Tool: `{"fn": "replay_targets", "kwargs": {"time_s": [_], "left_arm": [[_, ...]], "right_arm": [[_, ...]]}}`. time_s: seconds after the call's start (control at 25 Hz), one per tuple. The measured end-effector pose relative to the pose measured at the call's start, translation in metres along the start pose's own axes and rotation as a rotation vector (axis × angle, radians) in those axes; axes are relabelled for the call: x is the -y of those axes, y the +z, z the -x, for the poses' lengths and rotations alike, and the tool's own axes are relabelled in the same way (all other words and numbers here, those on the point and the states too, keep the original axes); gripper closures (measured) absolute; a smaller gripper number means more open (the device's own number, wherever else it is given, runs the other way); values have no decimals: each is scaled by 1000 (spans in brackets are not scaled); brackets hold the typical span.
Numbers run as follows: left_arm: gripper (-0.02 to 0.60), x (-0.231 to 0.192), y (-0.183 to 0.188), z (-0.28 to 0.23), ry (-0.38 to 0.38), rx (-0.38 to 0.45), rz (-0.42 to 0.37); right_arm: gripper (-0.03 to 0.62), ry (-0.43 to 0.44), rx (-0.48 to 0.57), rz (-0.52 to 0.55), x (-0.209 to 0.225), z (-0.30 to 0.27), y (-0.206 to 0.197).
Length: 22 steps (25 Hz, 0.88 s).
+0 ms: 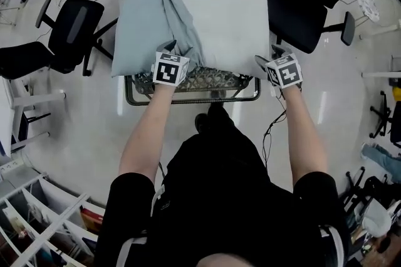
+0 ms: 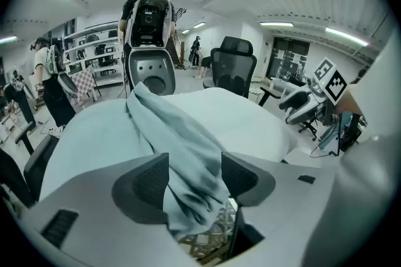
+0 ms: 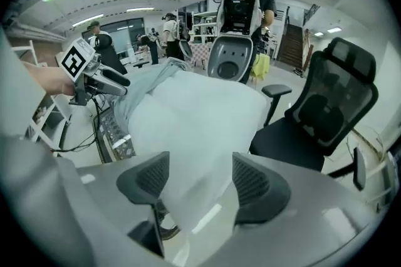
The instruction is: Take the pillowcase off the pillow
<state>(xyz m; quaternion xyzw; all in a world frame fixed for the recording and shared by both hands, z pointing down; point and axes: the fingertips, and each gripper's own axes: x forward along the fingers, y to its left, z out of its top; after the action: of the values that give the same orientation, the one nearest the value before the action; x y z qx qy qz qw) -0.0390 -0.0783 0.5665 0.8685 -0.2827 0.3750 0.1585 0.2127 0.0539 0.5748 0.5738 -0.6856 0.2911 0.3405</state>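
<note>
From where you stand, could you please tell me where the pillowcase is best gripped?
I would take the pillowcase by its bunched ridge at the near edge of the pillow, coming from the near side with the left hand-held gripper. There the cloth stands loose and gathered, between the open jaws; elsewhere it lies flat.
</note>
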Motion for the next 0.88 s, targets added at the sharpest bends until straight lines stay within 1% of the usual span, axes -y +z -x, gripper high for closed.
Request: {"fn": "replay_targets", "kwargs": {"time_s": [0.08,0.2,0.28,0.4,0.44,0.48,0.52,0.6,0.64,0.76,0.8,0.84,0.88], "left_arm": [[323,15,-13,4,-6,2,30],[298,36,-36,0,6,-16,82],[272,46,-45,-8,44,-16,85],[264,47,-49,-22,124,-18,70],[264,45,-49,-27,147,-25,65],[264,41,-50,-31,167,-32,60],[264,37,-50,-35,185,-38,53],[268,29,-50,-37,213,-54,20],[285,27,-51,-37,226,-70,-13],[415,17,-58,-27,280,-132,-177],[442,13,-58,-22,300,-144,-223],[466,8,-58,-16,318,-151,-251],[488,2,-57,-8,334,-152,-259]], "right_arm": [[251,0,-32,-81,-9,5,-28],[211,43,-71,-193,-23,-1,-61],[204,52,-85,-242,-23,-10,-76],[206,84,-91,-273,-30,-29,-82],[223,89,-87,-259,-33,-35,-79],[270,91,-80,-233,-36,-40,-73],[302,98,-68,-204,-38,-43,-66],[351,120,-46,-150,-42,-44,-55],[368,129,-45,-128,-41,-42,-54],[401,158,-59,-75,-34,-30,-52],[411,166,-58,-58,-30,-24,-48],[420,174,-52,-40,-26,-19,-42],[427,182,-44,-26,-22,-14,-36]]}}
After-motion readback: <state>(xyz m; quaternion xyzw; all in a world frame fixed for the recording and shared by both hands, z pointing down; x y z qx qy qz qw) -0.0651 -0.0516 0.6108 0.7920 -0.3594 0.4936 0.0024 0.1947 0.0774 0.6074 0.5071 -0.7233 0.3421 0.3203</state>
